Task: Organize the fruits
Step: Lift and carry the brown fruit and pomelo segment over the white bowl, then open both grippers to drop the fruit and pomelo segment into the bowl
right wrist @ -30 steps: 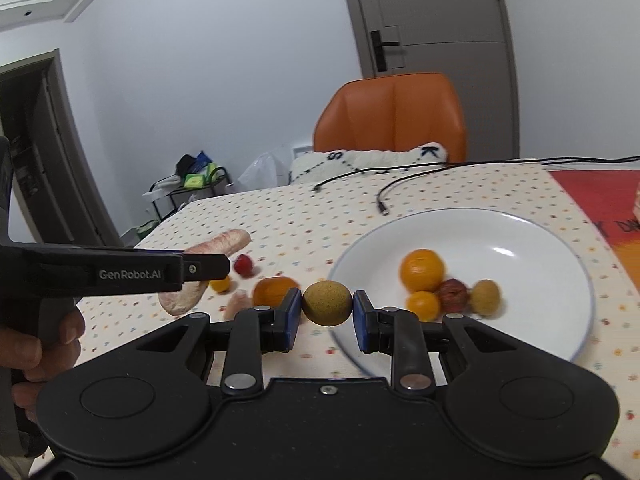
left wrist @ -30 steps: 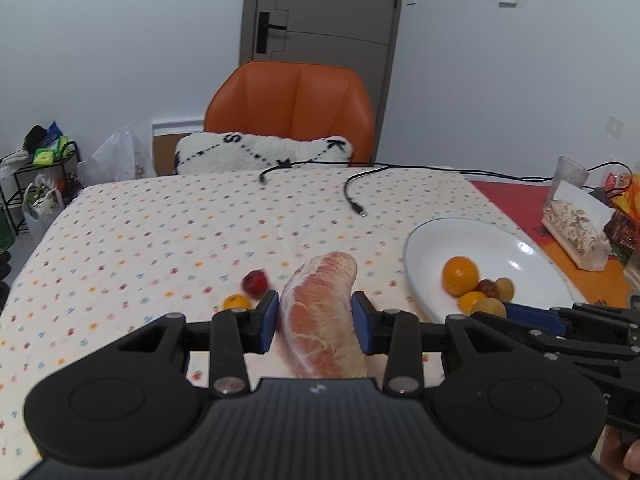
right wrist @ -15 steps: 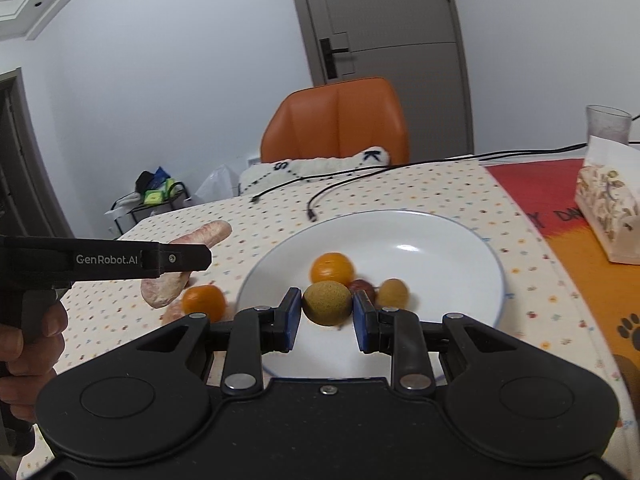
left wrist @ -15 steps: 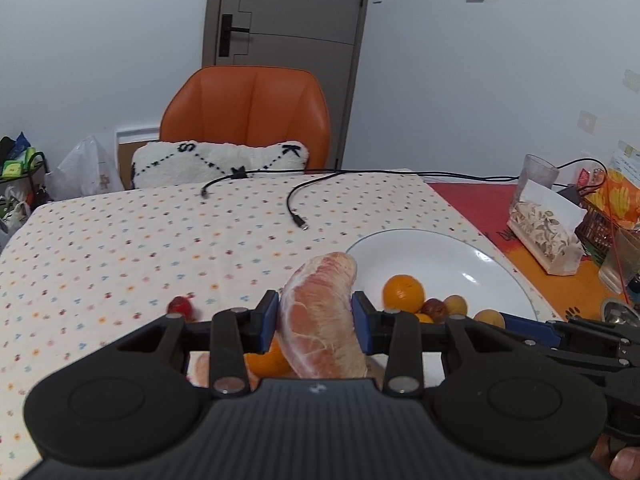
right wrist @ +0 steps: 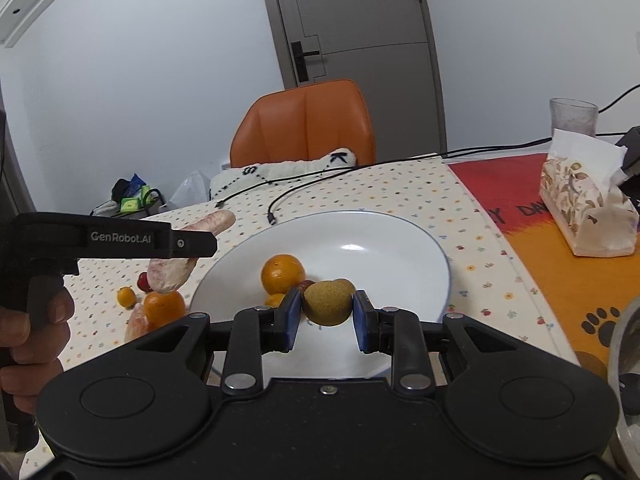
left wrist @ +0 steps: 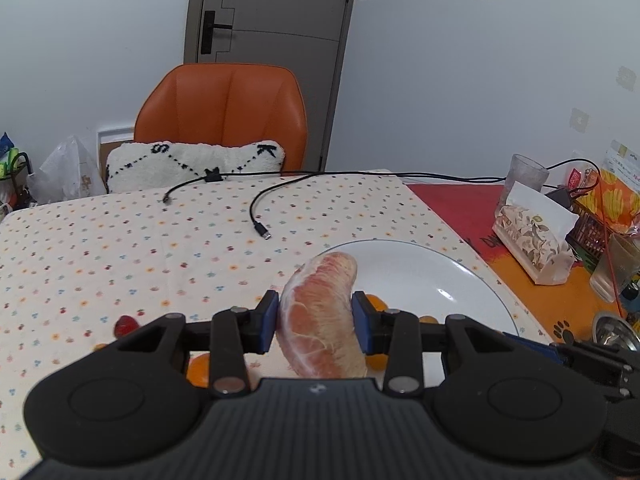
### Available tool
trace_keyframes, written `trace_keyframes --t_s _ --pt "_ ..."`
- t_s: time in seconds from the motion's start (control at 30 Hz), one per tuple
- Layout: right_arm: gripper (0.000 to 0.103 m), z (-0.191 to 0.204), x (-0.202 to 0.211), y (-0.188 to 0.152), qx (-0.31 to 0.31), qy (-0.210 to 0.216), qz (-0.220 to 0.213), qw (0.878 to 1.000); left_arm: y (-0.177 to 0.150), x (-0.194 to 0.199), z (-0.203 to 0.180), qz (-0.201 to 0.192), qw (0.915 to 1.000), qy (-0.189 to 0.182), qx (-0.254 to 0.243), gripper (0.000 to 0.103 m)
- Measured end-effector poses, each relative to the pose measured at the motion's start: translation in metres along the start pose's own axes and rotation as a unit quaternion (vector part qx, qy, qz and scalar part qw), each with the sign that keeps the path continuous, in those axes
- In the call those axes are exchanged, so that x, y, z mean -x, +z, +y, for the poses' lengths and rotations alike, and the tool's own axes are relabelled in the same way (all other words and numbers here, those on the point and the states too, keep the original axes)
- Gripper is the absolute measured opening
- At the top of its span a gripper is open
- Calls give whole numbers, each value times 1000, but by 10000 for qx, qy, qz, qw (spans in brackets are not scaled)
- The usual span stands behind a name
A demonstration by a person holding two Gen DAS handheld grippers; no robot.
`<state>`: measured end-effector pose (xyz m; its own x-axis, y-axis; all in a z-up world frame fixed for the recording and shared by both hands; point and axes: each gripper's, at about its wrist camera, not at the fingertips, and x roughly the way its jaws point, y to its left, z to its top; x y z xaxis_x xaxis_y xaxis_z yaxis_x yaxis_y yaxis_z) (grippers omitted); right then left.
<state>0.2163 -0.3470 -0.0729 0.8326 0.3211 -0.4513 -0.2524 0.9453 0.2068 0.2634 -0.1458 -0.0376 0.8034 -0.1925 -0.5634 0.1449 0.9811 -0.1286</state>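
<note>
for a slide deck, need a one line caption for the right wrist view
Right gripper holds a brown-green fruit over the white plate beside an orange.

Two black plastic grippers are being shown, each built alike. On the left gripper [left wrist: 316, 328] and the right gripper [right wrist: 326, 318], blue pads [right wrist: 291, 319] are being carried on black fingers, which are being joined to a ribbed black body by silver screws [left wrist: 224, 385]. Round raised discs are being seen at either side of each body. White "GenRobot.AI" lettering [right wrist: 121, 237] is being displayed along the left gripper's flank.
</note>
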Motion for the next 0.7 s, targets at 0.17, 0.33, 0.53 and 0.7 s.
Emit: trace_keyframes --t_s 0.17,0.33,0.53,0.7 --pt "27 -5 1 -1 -20 -66 2 10000 0 -9 -4 151 9998 -65 127 42" --pt "27 -10 1 -2 -75 -143 -8 9999 0 -2 -1 112 9998 -20 155 56" --pt "35 -11 4 -3 -92 -344 -64 9993 -3 8 7 131 9998 77 163 64" --pt "49 -7 12 -3 -48 -336 -126 9993 -9 20 11 72 9997 212 79 73"
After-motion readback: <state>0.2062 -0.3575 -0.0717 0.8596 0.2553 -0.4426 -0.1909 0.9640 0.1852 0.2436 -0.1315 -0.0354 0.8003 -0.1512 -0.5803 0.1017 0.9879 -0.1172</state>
